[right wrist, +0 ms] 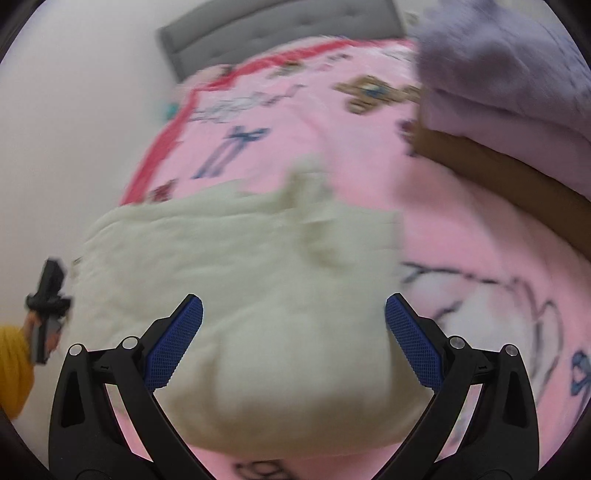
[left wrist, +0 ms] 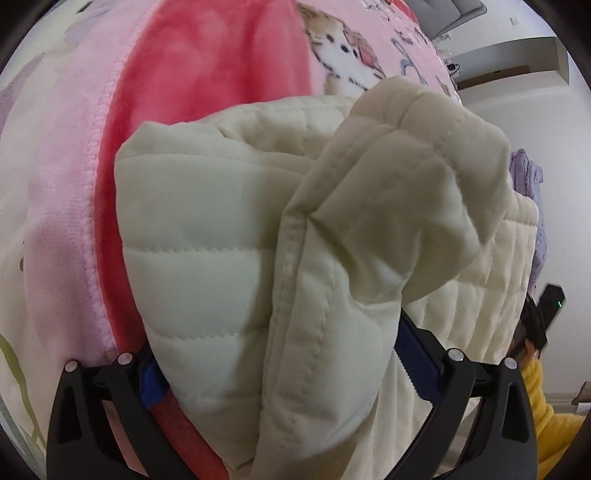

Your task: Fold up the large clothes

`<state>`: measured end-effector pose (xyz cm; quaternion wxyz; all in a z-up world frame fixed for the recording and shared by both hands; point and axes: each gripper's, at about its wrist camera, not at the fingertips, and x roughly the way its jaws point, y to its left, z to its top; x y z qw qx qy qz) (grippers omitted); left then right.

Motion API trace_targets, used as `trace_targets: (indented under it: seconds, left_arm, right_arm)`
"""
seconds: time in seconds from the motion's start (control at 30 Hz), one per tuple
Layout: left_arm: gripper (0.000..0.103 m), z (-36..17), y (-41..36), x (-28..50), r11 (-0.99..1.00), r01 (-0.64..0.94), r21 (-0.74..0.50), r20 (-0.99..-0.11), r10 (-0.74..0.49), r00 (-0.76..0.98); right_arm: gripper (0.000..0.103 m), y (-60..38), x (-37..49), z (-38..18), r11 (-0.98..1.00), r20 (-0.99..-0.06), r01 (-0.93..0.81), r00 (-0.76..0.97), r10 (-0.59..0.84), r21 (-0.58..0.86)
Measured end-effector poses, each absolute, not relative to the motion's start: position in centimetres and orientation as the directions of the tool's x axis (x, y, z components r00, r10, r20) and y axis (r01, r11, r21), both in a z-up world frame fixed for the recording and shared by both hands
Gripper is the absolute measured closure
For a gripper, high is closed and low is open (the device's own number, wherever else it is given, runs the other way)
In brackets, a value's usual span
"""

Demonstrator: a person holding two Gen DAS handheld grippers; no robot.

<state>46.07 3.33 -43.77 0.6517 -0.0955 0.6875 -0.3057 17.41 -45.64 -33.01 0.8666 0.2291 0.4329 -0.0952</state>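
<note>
The cream quilted jacket (left wrist: pixel 229 229) bulges between the spread fingers of the left gripper (left wrist: pixel 291 373), hiding both blue pads; whether that tong pinches it cannot be told. Behind it lies the pink blanket (left wrist: pixel 207 62). The right gripper (right wrist: pixel 293 341) hangs with its fingers wide apart over the blurred jacket (right wrist: pixel 258 295). Ahead to its right sits a lilac folded pile (right wrist: pixel 517 85) on a brown garment (right wrist: pixel 491 166); a grey headboard (right wrist: pixel 266 29) stands beyond.

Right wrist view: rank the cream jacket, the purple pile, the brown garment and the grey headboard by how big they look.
1. Cream jacket, though nearness inflates it.
2. Purple pile.
3. and 4. Brown garment and headboard: too alike to rank.
</note>
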Motion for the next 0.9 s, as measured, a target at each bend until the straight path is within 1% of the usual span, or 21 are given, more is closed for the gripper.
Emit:
trace_targets:
  seconds: [0.03, 0.1, 0.17, 0.27, 0.33, 0.4, 0.47, 0.63, 0.77, 0.83, 0.9]
  left_arm:
    - [0.004, -43.6, 3.1, 46.0, 0.787, 0.269, -0.555, -0.832, -0.536, -0.144]
    - [0.005, -43.2, 2.7, 45.9, 0.768, 0.288, -0.571, -0.82, -0.549, -0.163]
    - [0.005, -42.6, 2.1, 45.5, 0.752, 0.336, -0.568, -0.821, -0.545, -0.168]
    - [0.005, -42.3, 1.8, 45.3, 0.722, 0.34, -0.602, -0.795, -0.58, -0.176]
    - [0.005, -42.8, 1.6, 45.8, 0.734, 0.317, -0.6, -0.798, -0.574, -0.183]
    - [0.005, -43.1, 1.5, 45.9, 0.743, 0.314, -0.591, -0.806, -0.561, -0.191]
    - [0.004, -43.3, 1.0, 46.2, 0.749, 0.311, -0.585, -0.811, -0.549, -0.203]
    - [0.005, -42.8, 0.8, 46.8, 0.738, 0.297, -0.606, -0.795, -0.566, -0.218]
    - [0.004, -43.5, 0.4, 46.9, 0.752, 0.309, -0.583, -0.813, -0.543, -0.212]
    - [0.004, -43.7, -0.2, 47.2, 0.764, 0.308, -0.567, -0.824, -0.523, -0.217]
    - [0.004, -43.7, -0.6, 47.4, 0.778, 0.3, -0.552, -0.833, -0.509, -0.215]
  right_arm:
    - [0.008, -46.8, 17.7, -33.5, 0.871, -0.804, 0.368, 0.593, 0.051, 0.326]
    - [0.008, -48.7, 18.6, -34.9, 0.857, -0.823, 0.352, 0.551, 0.136, 0.377]
    - [0.008, -49.9, 19.6, -36.5, 0.847, -0.843, 0.341, 0.496, 0.207, 0.408]
    - [0.008, -50.7, 21.3, -38.3, 0.86, -0.868, 0.32, 0.435, 0.239, 0.397]
    - [0.008, -51.4, 22.6, -40.0, 0.835, -0.863, 0.32, 0.399, 0.31, 0.448]
    - [0.008, -51.7, 23.7, -41.1, 0.793, -0.836, 0.32, 0.387, 0.39, 0.518]
    - [0.008, -51.3, 24.7, -41.8, 0.771, -0.817, 0.308, 0.372, 0.441, 0.557]
    - [0.008, -49.3, 26.1, -41.4, 0.812, -0.837, 0.25, 0.318, 0.445, 0.527]
    - [0.008, -47.8, 26.7, -41.9, 0.873, -0.89, 0.238, 0.283, 0.358, 0.426]
    - [0.01, -47.1, 27.0, -42.2, 0.892, -0.907, 0.237, 0.275, 0.319, 0.386]
    - [0.025, -46.5, 27.2, -42.2, 0.893, -0.913, 0.261, 0.282, 0.294, 0.367]
